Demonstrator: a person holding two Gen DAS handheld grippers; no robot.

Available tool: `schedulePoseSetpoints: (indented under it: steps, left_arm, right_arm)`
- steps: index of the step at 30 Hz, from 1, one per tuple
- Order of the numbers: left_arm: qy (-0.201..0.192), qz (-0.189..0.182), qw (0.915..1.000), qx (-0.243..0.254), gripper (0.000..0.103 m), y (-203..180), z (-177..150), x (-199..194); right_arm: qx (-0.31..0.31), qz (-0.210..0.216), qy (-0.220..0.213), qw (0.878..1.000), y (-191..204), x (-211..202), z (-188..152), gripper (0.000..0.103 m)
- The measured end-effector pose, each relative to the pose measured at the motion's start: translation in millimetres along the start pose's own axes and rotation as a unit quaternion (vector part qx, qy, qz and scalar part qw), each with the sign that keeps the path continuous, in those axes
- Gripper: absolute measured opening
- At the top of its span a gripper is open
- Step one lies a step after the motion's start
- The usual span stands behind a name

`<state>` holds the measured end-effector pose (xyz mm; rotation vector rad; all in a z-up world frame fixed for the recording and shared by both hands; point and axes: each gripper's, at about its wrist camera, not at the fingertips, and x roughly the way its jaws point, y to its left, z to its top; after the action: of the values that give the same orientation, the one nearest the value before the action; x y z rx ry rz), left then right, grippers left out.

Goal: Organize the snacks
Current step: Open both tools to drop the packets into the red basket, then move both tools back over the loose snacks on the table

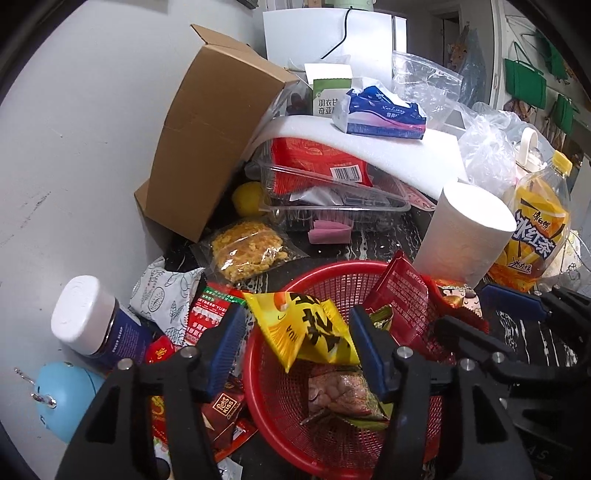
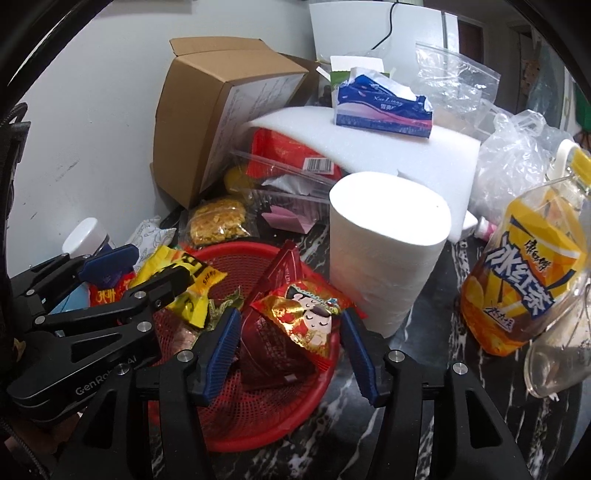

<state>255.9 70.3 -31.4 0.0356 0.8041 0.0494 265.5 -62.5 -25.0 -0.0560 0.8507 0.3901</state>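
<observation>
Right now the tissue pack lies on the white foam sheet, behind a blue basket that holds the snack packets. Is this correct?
Not quite: the basket is red, not blue. The right wrist view shows it clearly. The rest stands: the tissue pack lies on the white foam sheet, and the snack packets are in the basket.

A scuffed white wall [image 1: 92, 122] rises left of the black, white-veined marble table [image 2: 424, 369], with a white appliance [image 1: 314, 33] behind and green bags [image 1: 524, 83] hanging far right.
</observation>
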Motion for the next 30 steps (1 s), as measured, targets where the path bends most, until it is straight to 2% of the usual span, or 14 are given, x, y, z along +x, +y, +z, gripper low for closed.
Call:
schedulePoseSetpoints:
  steps: [7,13,22,30]
  left_arm:
    - [-0.02,-0.004,0.9998,0.001,0.057,-3,3,-25]
    - [-0.049,-0.002,0.9988,0.003,0.058,-6,7,-64]
    - [-0.096,-0.012,0.9953,0.006,0.058,-13,6,-129]
    - [-0.131,-0.028,0.991,0.012,0.058,-22,-10,-184]
  right_arm:
    - [0.003,0.001,-0.017,1.0,1,-19,1,0.056]
    - [0.003,0.001,-0.04,0.999,6,-48,2,0.056]
    - [-0.004,-0.01,-0.088,0.996,16,-114,-1,0.056]
    - [-0.004,-0.029,-0.125,0.992,25,-172,-18,0.056]
